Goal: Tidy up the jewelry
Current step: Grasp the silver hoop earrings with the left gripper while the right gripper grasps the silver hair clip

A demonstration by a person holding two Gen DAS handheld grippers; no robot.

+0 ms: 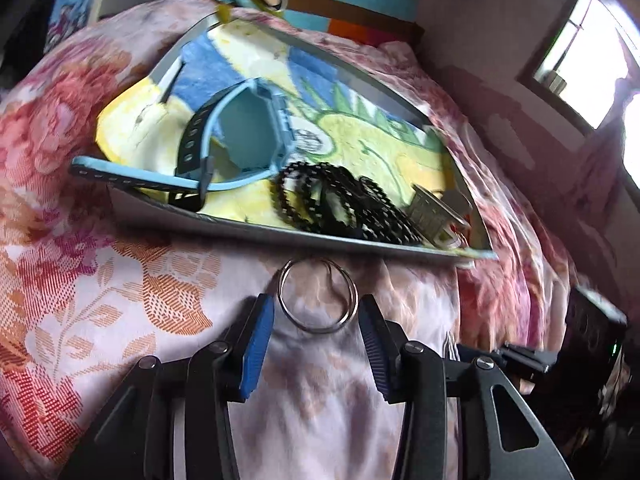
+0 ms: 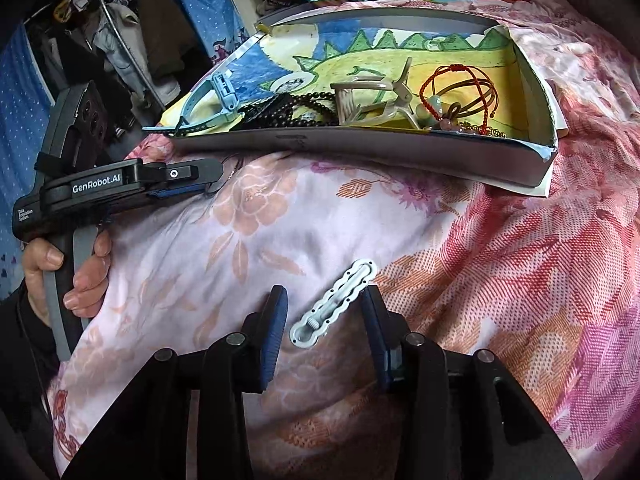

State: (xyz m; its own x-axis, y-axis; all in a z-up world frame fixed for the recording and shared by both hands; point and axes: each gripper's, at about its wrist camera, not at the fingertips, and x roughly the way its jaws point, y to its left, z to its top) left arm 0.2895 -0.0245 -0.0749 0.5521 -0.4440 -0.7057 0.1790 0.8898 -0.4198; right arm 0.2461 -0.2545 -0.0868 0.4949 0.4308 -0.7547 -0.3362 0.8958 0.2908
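Left wrist view shows the left tongs part open around a ring on the bed; the pads sit beside it, and whether they touch is hard to tell. The right tongs are part open too, with a white clip lying between them, not gripped. The box just behind already holds a watch, black beads, a claw clip and a red cord. So most looks sorted; the ring and clip are left. The bed has a flowery pink cover. Clothes hang in a dim corner, and a window glows.
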